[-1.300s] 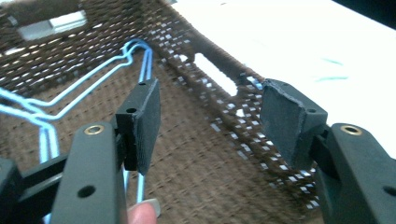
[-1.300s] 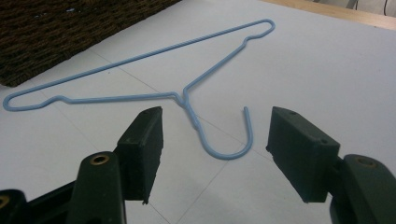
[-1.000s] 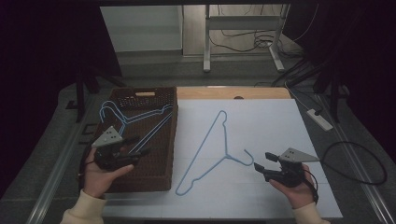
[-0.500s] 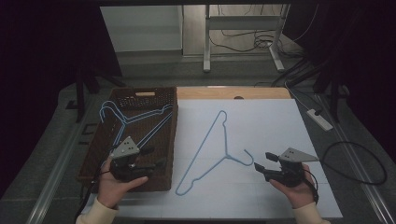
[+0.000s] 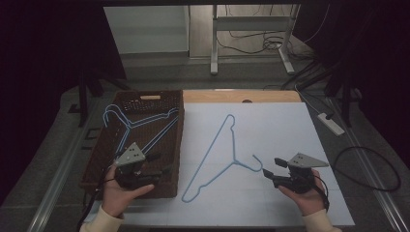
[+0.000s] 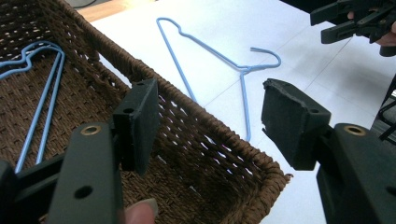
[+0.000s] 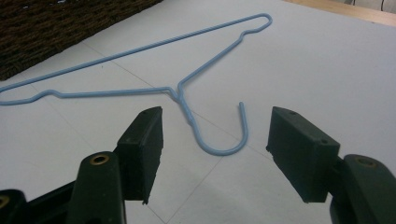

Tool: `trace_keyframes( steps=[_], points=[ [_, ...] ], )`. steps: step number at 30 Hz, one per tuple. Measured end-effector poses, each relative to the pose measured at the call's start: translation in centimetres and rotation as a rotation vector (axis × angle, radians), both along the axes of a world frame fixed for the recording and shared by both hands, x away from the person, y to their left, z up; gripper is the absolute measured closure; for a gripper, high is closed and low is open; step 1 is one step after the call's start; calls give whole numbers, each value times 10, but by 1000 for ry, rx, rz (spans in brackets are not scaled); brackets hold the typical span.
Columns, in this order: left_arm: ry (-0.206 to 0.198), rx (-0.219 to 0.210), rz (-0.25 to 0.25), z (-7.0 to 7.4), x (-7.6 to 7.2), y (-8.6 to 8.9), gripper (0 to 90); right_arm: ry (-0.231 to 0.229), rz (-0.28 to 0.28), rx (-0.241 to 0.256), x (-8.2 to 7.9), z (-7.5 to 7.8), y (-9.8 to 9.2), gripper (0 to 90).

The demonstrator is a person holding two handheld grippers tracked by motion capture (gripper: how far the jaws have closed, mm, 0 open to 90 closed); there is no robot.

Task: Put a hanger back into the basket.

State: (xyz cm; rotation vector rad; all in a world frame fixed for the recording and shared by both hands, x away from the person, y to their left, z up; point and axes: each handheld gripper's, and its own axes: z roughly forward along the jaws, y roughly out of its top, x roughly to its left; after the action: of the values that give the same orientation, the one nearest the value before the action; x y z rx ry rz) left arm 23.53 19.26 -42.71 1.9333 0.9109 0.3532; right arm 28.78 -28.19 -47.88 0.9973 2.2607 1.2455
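Over the last second our left gripper (image 5: 159, 170) came back from the middle of the basket (image 5: 176, 145) toward its near right corner, and it came back empty. In the left gripper view its jaws stood wide apart with nothing between the pads (image 6: 140, 122), poised above the woven rim. The hangers in the basket (image 5: 138, 126) — at least 2, as far as we could tell — lay where they had lain, toward the far left of it, untouched by us.

Our right gripper (image 5: 271, 169) had not moved in that time. It rested on the white sheet (image 5: 280, 125) near the front right, jaws equally wide and holding nothing, aimed at the hook (image 7: 223, 140) of the loose hanger (image 5: 220, 147). That hanger lay flat on the sheet, just right of the basket, its hook pointing at the right gripper and close in front of its open jaws, but not between them.

We judged from this that the work concerned moving hangers between basket and sheet, and that the left hand's retreat marked a pause between 1 hanger and the next — whether the next pick would be from the basket or of the loose hanger, we could not tell. The right gripper looked the better placed: a short push forward would put the hook inside its jaws.
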Motion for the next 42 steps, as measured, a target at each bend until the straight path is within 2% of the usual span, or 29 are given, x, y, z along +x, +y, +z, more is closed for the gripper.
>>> trace_keyframes(
  steps=[9,16,20,23,26,29,33,35,42],
  points=[
    [-9,0,1,1,-2,1,380,-3,12,8,-3,4,3,365],
    [-14,-2,7,2,-3,4,375,25,43,22,-2,6,10,369],
    [-13,-7,6,3,-3,5,374,71,66,13,4,6,20,366],
    [-16,-13,7,4,-4,6,372,118,99,-15,10,6,38,393],
    [-4,-45,-9,3,-5,6,372,147,140,-50,13,5,58,445],
    [-9,-34,-10,4,-5,5,372,178,181,-77,17,4,79,601],
    [-14,-17,-4,4,-6,4,370,220,208,-90,24,0,106,828],
    [-12,-21,-4,4,-6,4,371,236,216,-93,27,-2,117,891],
    [-12,-21,-6,3,-6,4,371,299,302,-122,31,-18,161,898]
  ],
)
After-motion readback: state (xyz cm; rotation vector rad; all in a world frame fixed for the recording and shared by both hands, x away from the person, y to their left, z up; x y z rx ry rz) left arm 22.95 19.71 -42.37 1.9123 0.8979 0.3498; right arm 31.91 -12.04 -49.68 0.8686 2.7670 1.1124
